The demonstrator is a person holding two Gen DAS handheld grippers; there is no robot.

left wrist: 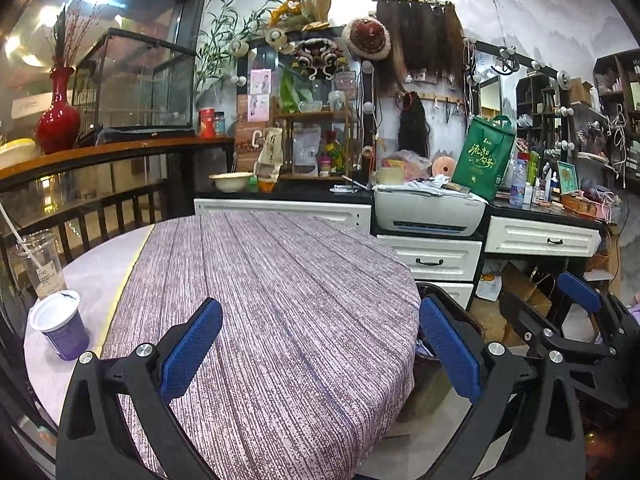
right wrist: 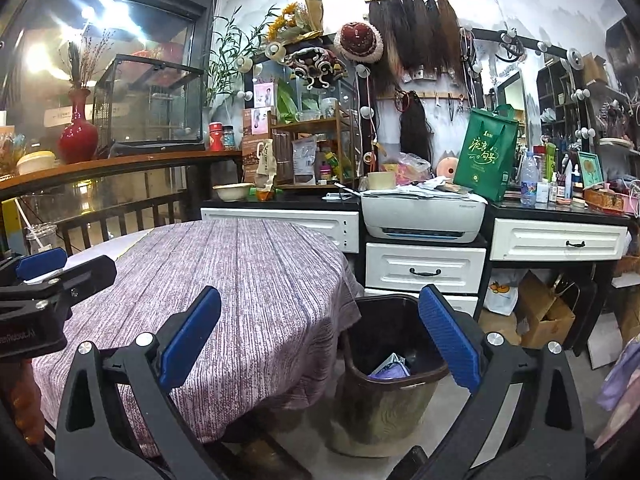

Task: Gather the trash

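A purple paper cup with a white lid point(left wrist: 60, 326) stands at the table's left edge, beside a clear plastic cup with a straw point(left wrist: 38, 264). My left gripper point(left wrist: 320, 348) is open and empty over the mauve tablecloth point(left wrist: 272, 300), to the right of the cups. My right gripper point(right wrist: 320, 340) is open and empty, between the table edge and a dark trash bin point(right wrist: 388, 376) on the floor. The bin holds purple and white scraps point(right wrist: 390, 368). The right gripper also shows in the left wrist view point(left wrist: 576, 304), and the left gripper shows in the right wrist view point(right wrist: 44, 272).
A black counter with white drawers point(right wrist: 424, 268) runs behind the table, holding a printer point(right wrist: 424, 216), a green bag point(right wrist: 486, 156) and bottles. Cardboard boxes point(right wrist: 544, 312) sit on the floor under it. A wooden rail point(left wrist: 100, 152) with a red vase point(left wrist: 58, 116) runs at the left.
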